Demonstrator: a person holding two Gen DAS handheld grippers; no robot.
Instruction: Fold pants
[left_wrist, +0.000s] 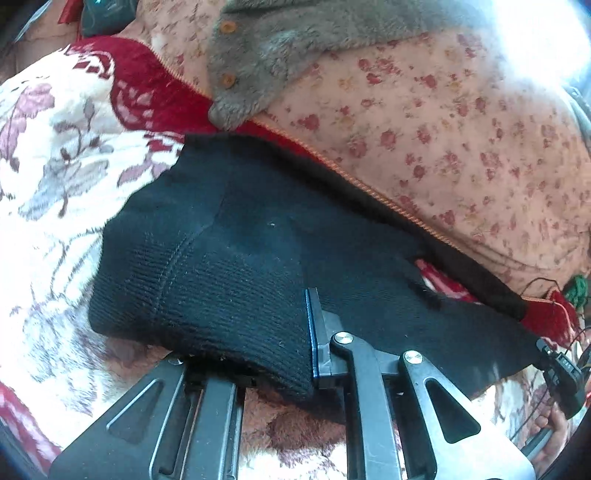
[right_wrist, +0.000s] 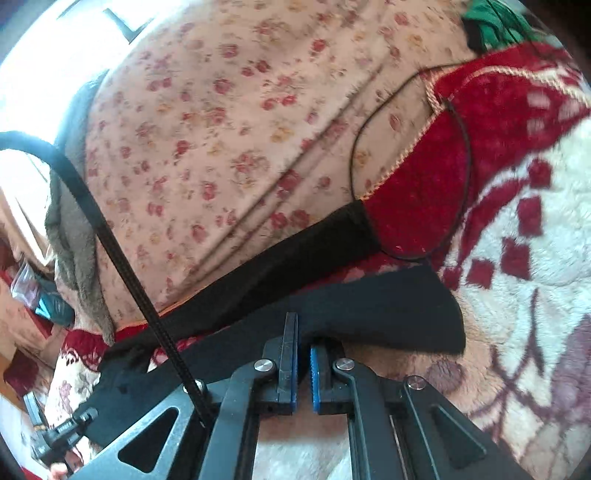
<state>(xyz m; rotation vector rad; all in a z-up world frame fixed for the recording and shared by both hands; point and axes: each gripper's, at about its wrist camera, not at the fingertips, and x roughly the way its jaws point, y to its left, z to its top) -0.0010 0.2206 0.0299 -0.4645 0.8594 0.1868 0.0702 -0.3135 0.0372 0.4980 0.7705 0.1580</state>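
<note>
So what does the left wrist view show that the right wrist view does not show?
Only the left wrist view: the ribbed waistband of the black pants, draped over the left hand-held gripper, and two orange buttons on a grey fleece garment.

Only the right wrist view: a thick black cable and the right hand-held gripper pinching a pant leg end.

Both: the black pants, the pink floral sheet, the red and white blanket.

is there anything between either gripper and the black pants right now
Nothing visible. The left gripper is already clamped on the ribbed waistband of the black pants, and the right gripper pinches the hem end. A black cable crosses beside it, not between.
</note>
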